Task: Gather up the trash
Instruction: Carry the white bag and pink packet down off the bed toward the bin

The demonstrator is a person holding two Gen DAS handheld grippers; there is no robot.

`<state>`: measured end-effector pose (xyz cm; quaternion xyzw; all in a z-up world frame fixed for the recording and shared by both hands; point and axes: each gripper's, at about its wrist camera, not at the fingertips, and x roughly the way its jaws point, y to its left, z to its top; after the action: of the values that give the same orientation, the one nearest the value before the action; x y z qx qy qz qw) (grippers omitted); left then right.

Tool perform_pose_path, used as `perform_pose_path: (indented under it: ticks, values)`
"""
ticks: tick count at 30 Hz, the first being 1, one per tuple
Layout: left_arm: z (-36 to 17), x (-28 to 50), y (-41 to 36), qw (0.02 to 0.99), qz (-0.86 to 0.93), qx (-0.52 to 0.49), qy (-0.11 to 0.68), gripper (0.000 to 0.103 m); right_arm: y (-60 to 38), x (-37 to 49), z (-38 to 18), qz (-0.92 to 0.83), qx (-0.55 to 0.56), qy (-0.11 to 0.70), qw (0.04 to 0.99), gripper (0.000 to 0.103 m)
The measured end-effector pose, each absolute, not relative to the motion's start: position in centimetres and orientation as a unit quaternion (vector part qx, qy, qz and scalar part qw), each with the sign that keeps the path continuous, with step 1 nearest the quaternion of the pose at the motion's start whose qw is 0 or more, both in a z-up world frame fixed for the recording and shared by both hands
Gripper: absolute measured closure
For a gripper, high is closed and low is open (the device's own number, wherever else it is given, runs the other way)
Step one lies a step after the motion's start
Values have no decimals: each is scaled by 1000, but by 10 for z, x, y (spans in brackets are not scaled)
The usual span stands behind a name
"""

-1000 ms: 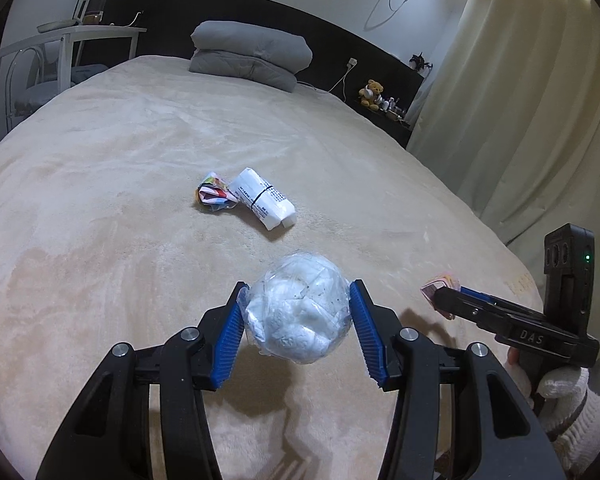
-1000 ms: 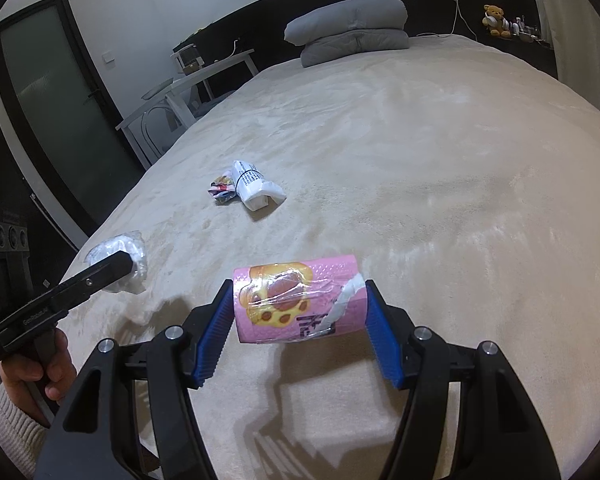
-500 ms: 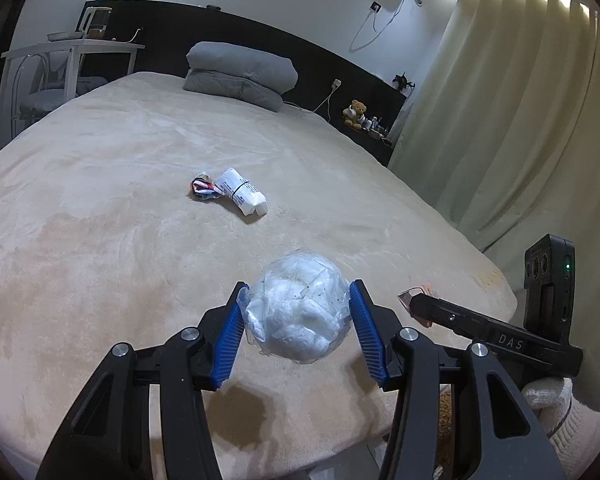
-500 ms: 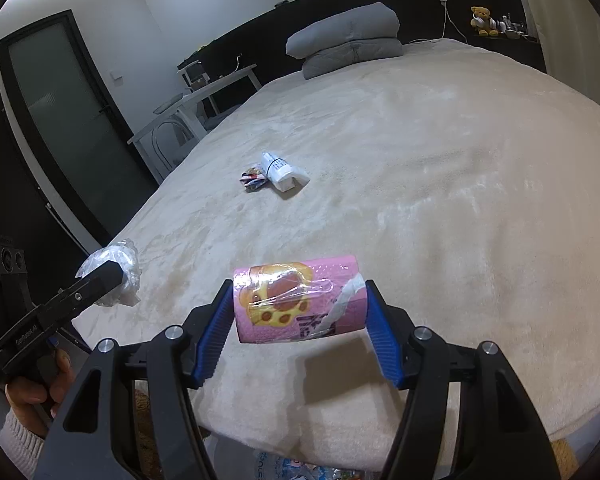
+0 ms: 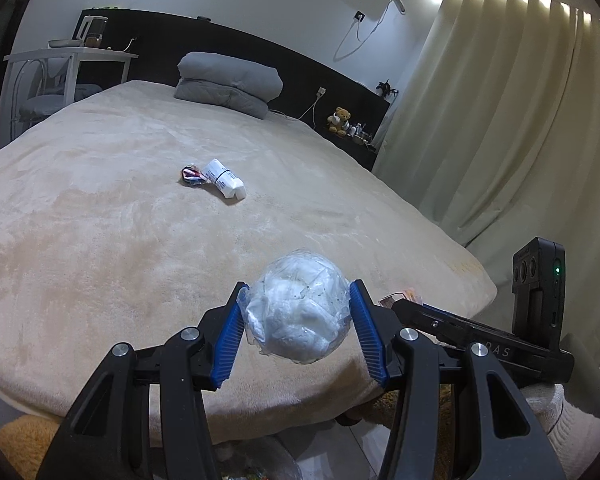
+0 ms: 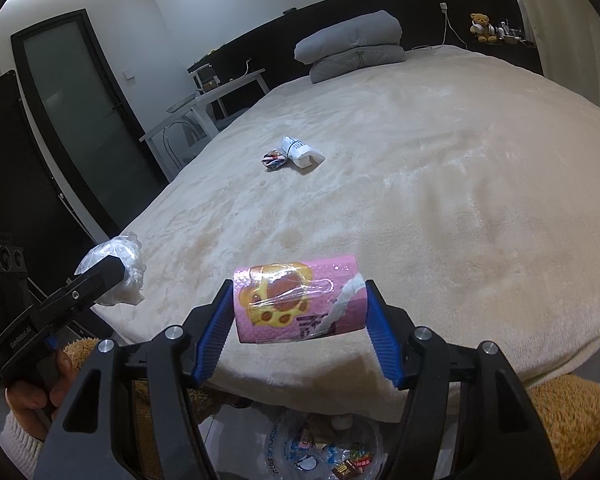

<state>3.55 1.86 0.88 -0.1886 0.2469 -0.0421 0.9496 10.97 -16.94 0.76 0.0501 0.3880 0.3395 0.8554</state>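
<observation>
My left gripper (image 5: 296,322) is shut on a crumpled clear plastic ball (image 5: 298,310), held above the foot edge of the bed; it also shows in the right wrist view (image 6: 114,272). My right gripper (image 6: 300,304) is shut on a pink snack wrapper (image 6: 300,300), held over the bed's edge. A white rolled packet (image 5: 224,179) and a small colourful wrapper (image 5: 191,175) lie together mid-bed; both also show in the right wrist view, the packet (image 6: 300,152) and the wrapper (image 6: 274,159). A trash bag with wrappers (image 6: 324,450) sits on the floor below.
The beige bed cover (image 5: 120,208) fills the view, with grey pillows (image 5: 230,82) at the headboard. A white side table (image 5: 66,60) stands left, curtains (image 5: 500,128) right. A dark door (image 6: 80,112) is left of the bed. An orange rug (image 6: 572,408) lies on the floor.
Both grippers have pulled back from the bed toward its foot edge and risen, each still holding its piece. The floor and trash bag have come into view below.
</observation>
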Motion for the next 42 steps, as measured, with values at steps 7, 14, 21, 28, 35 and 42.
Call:
perform_pose_path:
  ticks: [7,14,21,28,35,42]
  values:
    - [4,12,5,949,-45,-187,249,53,-173,83,8,345,36,380,857,40]
    - [-1,-7,-5,948,-43,-185,257,53,-178,65,7,343,33,378,859,40]
    - [-8,-20,-9,944,-42,-184,271,53,-179,55,4,344,34,384,856,40]
    - [-16,-23,-15,938,-41,-182,292,53,-178,51,-2,349,37,405,844,40]
    - [-35,-13,-22,923,-31,-178,340,53,-173,54,-16,351,44,446,822,40]
    - [-54,-5,-26,907,-20,-176,383,53,-172,59,-29,348,58,487,799,40]
